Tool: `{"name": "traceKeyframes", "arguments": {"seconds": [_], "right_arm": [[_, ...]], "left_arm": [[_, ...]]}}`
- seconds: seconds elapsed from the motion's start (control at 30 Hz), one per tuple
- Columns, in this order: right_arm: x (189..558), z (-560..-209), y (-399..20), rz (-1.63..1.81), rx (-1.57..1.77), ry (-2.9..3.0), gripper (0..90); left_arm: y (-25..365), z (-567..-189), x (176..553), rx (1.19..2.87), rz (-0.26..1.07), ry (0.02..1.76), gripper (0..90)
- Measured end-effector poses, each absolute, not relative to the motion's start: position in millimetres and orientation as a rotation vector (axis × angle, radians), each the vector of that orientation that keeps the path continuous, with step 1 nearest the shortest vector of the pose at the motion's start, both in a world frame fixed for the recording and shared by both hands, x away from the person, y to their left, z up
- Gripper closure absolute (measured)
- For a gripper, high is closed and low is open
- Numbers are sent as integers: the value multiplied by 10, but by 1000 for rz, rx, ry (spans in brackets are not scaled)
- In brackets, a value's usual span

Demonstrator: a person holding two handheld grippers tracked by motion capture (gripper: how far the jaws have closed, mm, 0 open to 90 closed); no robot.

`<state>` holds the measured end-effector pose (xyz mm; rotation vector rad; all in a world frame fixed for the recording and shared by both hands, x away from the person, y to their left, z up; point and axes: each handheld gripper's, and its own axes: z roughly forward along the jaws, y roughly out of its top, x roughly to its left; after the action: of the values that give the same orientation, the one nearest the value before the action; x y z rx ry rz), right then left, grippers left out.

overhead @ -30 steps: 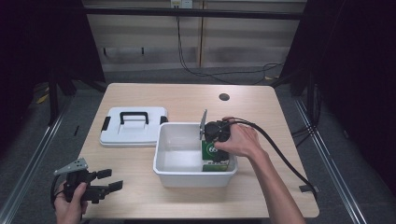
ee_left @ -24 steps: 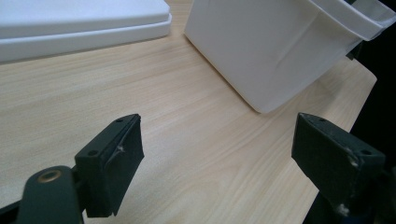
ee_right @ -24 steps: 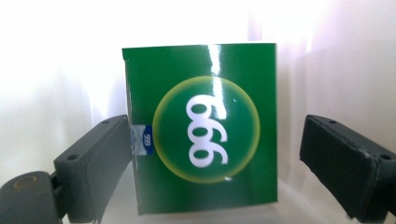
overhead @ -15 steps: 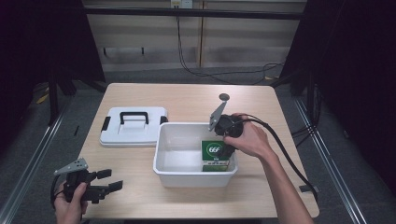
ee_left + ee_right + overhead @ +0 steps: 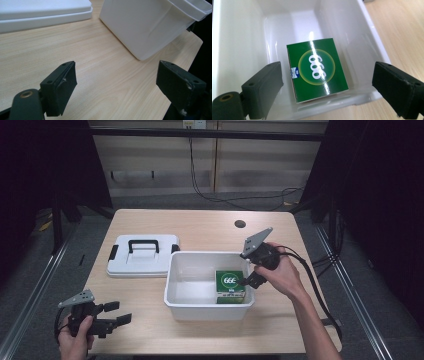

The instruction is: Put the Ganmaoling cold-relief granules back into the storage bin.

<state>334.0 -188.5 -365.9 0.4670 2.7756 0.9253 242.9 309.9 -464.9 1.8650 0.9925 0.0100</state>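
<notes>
A green box printed with a white "666" lies flat in the right end of a white plastic bin at mid-table. My right gripper hovers at the bin's right rim just above the box, open and apart from it. In the right gripper view the green box lies on the bin floor between and beyond the spread jaws of my right gripper. My left gripper rests low near the front left table edge, open and empty. In its own view, the left gripper faces the bin's outer wall.
A white lid with a black handle lies flat on the table just left of the bin; its edge appears in the left gripper view. A round cable hole sits in the far tabletop. A black cable trails off the right edge.
My right gripper has drawn back up and to the right, from over the green box to the bin's right rim, and the box stays in the bin. The left gripper has not moved.
</notes>
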Motion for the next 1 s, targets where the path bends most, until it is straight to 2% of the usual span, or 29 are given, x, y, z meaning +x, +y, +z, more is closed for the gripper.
{"name": "traceKeyframes", "arguments": {"seconds": [0.13, 0.73, 1.0], "right_arm": [[3256, -3660, -2070, 1020, 539, 2693, 112], [2918, -3672, -2582, 1240, 672, 2514, 116], [2731, -3876, -2878, 1229, 849, 2365, 127]], "left_arm": [[3087, -4647, 2427, 1874, 15, 989, 166], [3097, -4649, 2425, 1866, 17, 994, 166], [3099, -4653, 2429, 1866, 15, 1000, 166]]}}
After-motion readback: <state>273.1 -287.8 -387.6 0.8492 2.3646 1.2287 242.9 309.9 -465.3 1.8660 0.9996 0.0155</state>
